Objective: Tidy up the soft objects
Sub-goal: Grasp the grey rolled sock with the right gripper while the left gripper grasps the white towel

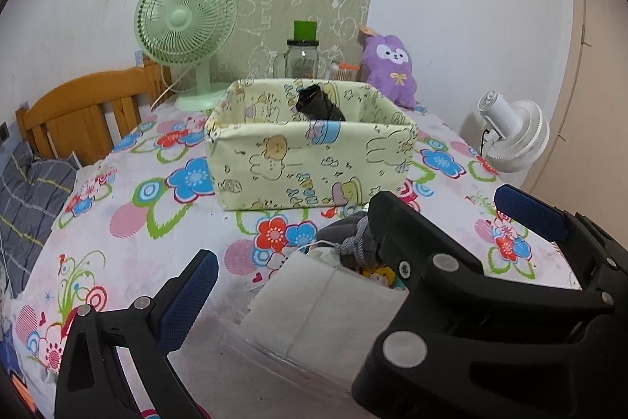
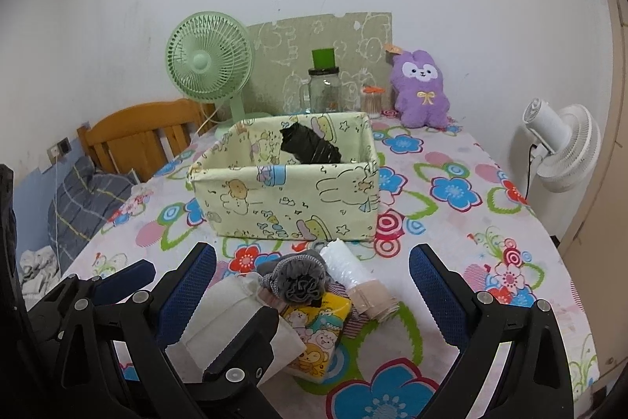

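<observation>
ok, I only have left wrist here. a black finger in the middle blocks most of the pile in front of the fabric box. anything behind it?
Observer: Yes. A white roll lies just right of the grey bundle, and your view hides it.
Operator: only that?
Observer: No. A beige roll lies next to the white one, on the near side.
Operator: right gripper state?
Observer: The right gripper is open and holds nothing. The pile sits ahead, between its two fingers.
</observation>
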Motion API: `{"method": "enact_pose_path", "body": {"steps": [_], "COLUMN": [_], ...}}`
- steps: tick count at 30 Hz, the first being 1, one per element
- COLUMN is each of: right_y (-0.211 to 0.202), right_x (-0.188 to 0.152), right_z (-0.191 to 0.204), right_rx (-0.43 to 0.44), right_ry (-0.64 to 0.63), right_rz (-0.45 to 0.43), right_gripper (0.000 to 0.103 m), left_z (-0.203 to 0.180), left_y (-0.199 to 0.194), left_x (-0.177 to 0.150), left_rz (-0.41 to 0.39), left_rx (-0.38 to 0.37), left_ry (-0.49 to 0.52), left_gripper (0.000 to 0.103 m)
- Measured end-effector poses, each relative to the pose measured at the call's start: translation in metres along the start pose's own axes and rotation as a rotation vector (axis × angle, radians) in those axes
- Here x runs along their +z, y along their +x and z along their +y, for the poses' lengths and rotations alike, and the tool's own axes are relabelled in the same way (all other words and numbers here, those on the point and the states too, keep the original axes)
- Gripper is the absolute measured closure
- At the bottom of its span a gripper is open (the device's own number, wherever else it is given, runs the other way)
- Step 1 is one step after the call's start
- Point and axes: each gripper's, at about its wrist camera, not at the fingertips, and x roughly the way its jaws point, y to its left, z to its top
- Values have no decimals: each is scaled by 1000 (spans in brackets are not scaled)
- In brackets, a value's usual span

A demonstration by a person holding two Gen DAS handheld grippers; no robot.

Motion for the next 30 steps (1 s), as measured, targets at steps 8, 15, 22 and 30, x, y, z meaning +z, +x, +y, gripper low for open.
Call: {"method": "enact_pose_path", "body": {"steps": [8,15,22,30], "right_y": [26,48,66,69], "right_x": [-5,-9,-14,-14], "right_z": [6,6,6,9], "right_rx": [28,28,40,47], "right_ry": [-21,-6,-1,20], "right_rz": [64,115,182,192], "right_gripper": [15,26,41,60], "left_z": [11,17,21,26], "left_y": [19,34,43,45], "left_x": [-6,-7,-10,-9], "left_rz": [52,89,110,112], "left_rx": [18,40,60,58], "left_ry": [-19,-37,-42,-54], "left_gripper": [0,0,1,1]}}
